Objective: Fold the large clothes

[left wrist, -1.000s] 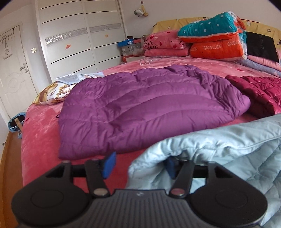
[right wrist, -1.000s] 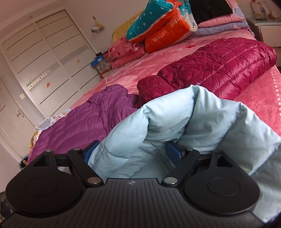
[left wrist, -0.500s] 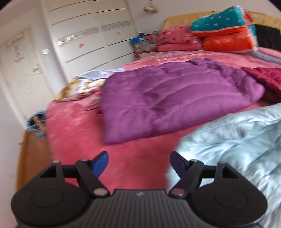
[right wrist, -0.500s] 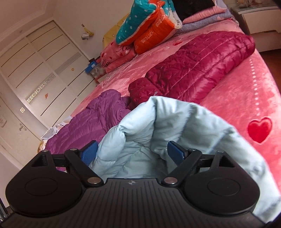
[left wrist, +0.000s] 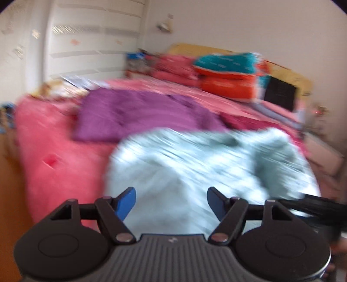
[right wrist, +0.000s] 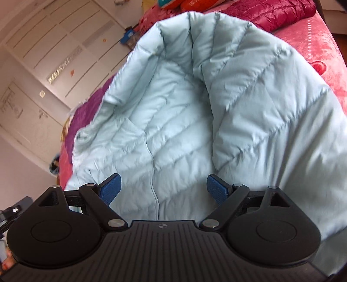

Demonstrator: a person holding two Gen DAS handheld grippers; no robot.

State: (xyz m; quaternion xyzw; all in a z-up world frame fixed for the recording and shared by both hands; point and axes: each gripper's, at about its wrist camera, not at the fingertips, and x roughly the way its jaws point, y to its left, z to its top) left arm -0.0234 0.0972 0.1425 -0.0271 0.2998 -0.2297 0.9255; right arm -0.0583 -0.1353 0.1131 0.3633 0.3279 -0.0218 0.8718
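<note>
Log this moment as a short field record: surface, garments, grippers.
surface: bed with pink cover
garment in work: light blue puffer jacket, lying in front of both grippers
other garments: purple jacket; dark red jacket
left gripper: open, nothing between the pads, jaws just closed slightly
right gripper: open, jacket not pinched

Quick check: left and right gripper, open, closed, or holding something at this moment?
Left gripper: open, jaws just closing slightly, holding nothing; light blue jacket beyond.
Right gripper: open, jaws apart over the jacket, not gripping it.
</note>
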